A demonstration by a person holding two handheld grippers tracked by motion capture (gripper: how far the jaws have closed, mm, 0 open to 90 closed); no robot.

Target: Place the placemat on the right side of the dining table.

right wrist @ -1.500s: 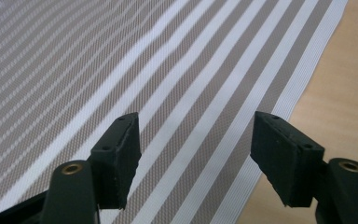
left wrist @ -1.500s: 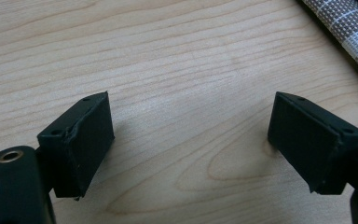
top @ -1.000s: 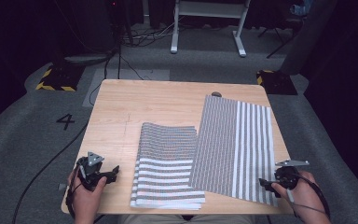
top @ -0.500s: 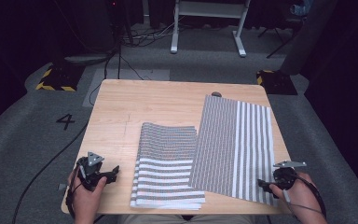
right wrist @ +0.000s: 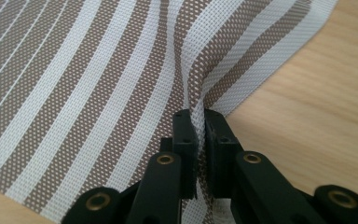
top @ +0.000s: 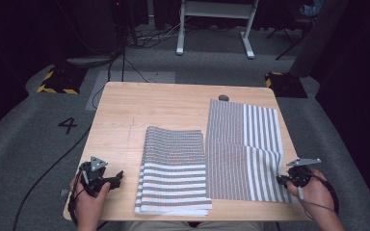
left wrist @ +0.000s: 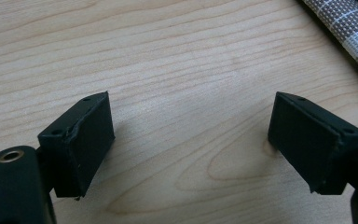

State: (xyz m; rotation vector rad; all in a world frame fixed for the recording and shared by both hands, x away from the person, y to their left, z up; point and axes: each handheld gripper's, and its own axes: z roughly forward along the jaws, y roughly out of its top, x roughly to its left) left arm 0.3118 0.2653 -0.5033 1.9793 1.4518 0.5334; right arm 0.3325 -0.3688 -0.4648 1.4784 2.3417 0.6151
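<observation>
A long brown-and-white striped cloth (top: 243,149) lies flat on the right half of the wooden table (top: 164,108). My right gripper (top: 283,180) is shut on the near right edge of this cloth (right wrist: 121,79), and a pinched fold rises between its jaws. A stack of folded striped cloths (top: 174,168) lies at the centre front. My left gripper (top: 118,177) rests open over bare wood at the front left, a short way left of the stack. In the left gripper view a corner of the stack (left wrist: 349,28) shows at the top right, and my left gripper (left wrist: 191,140) holds nothing.
A small grey object (top: 223,97) sits on the table just beyond the long cloth's far edge. The table's left half is bare wood. Grey carpet with a painted "4" (top: 68,125), cables and a white stand frame (top: 214,29) surround the table.
My right gripper has drawn slightly toward the table's front edge and now pinches the cloth's near right edge. The left gripper has stayed put.
</observation>
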